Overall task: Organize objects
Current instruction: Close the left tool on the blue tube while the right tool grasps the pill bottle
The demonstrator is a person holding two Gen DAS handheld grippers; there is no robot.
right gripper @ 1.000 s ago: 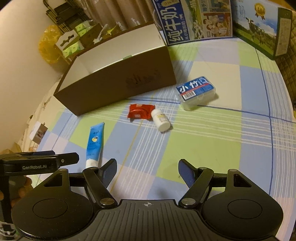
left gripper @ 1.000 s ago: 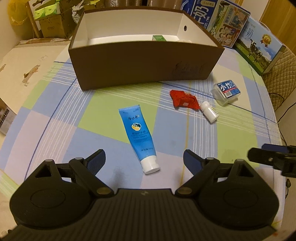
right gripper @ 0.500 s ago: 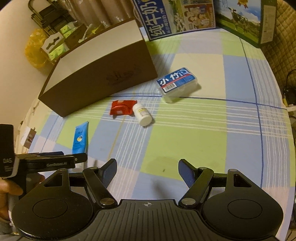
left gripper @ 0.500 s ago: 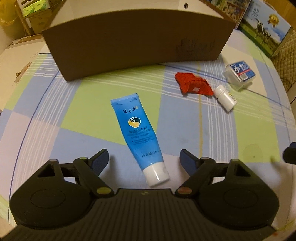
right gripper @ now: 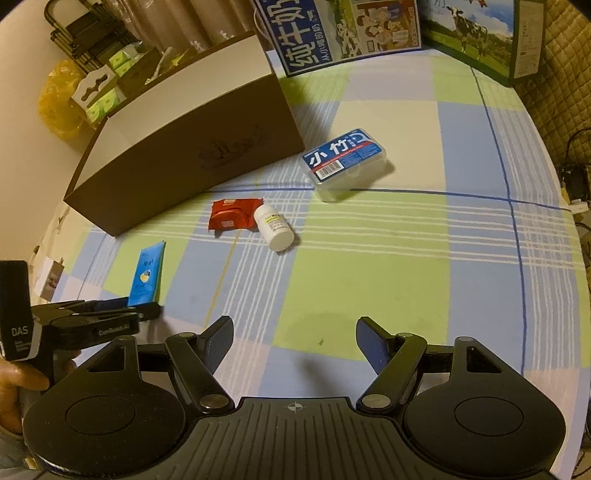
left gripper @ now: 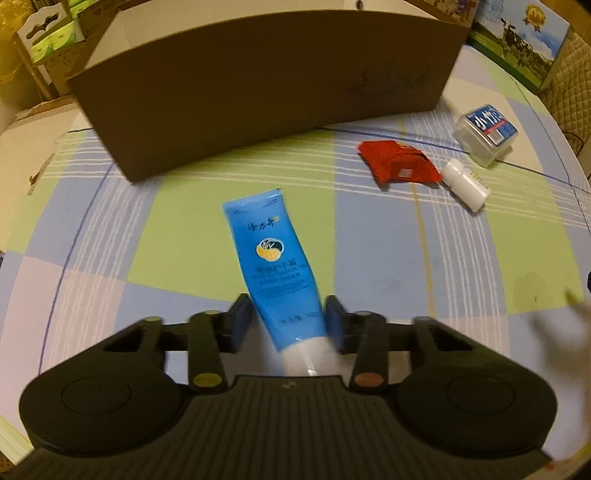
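A blue hand-cream tube [left gripper: 273,258] with a white cap lies on the checked tablecloth, cap end toward me. My left gripper [left gripper: 289,320] has its two pads pressed against the tube's lower end, shut on it; from the right wrist view the same gripper [right gripper: 122,314] holds the tube [right gripper: 147,273]. Beyond the tube stands a large brown cardboard box [left gripper: 266,92], open on top. A red packet [left gripper: 399,162], a small white bottle [left gripper: 465,182] and a clear plastic case with a blue label [left gripper: 485,131] lie to the right. My right gripper [right gripper: 294,345] hangs open over bare cloth.
Milk cartons [right gripper: 343,29] stand along the table's far edge. Green tissue packs and a yellow bag [right gripper: 59,99] sit beyond the box at the left. The red packet [right gripper: 232,218], bottle [right gripper: 275,227] and case [right gripper: 345,158] lie ahead of the right gripper. A hand [right gripper: 14,391] holds the left gripper's handle.
The left gripper moved forward and down over the tube's cap end and its fingers closed from wide open onto the tube. The right gripper drew back a little and stayed open.
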